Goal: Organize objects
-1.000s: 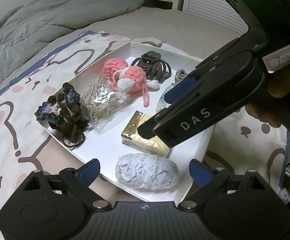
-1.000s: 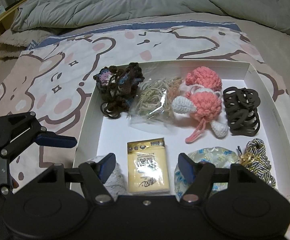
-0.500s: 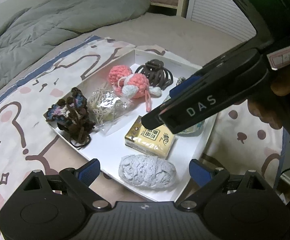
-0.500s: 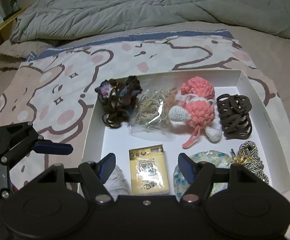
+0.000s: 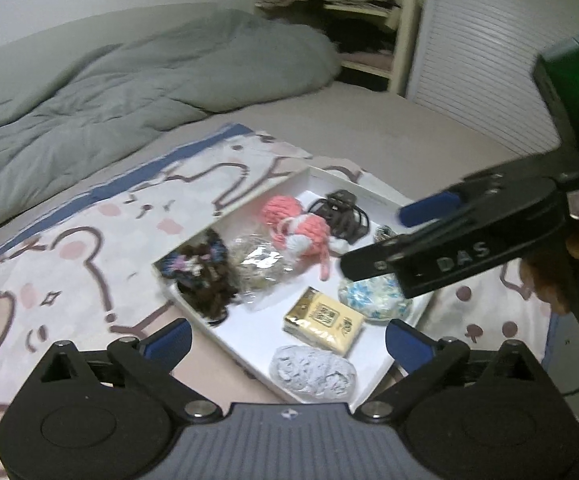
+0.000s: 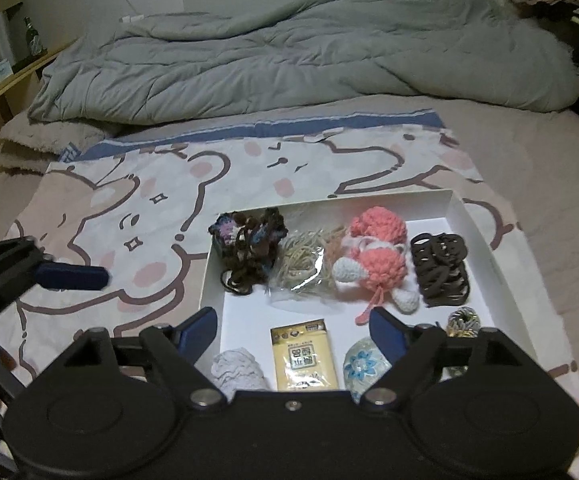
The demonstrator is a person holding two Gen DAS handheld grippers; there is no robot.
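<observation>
On the right gripper [image 5: 429,232], white letters read "DAS".

Dim bedroom, rumpled grey duvet [image 6: 289,60]

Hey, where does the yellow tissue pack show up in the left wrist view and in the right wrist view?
Left wrist view: the yellow tissue pack lies low and centre-right, in the near end of the white tray, just beyond the grey crochet piece.
Right wrist view: it lies bottom centre, between the open jaws of the right gripper.
Shared landmark: the pink crochet toy farther back in the tray.
</observation>
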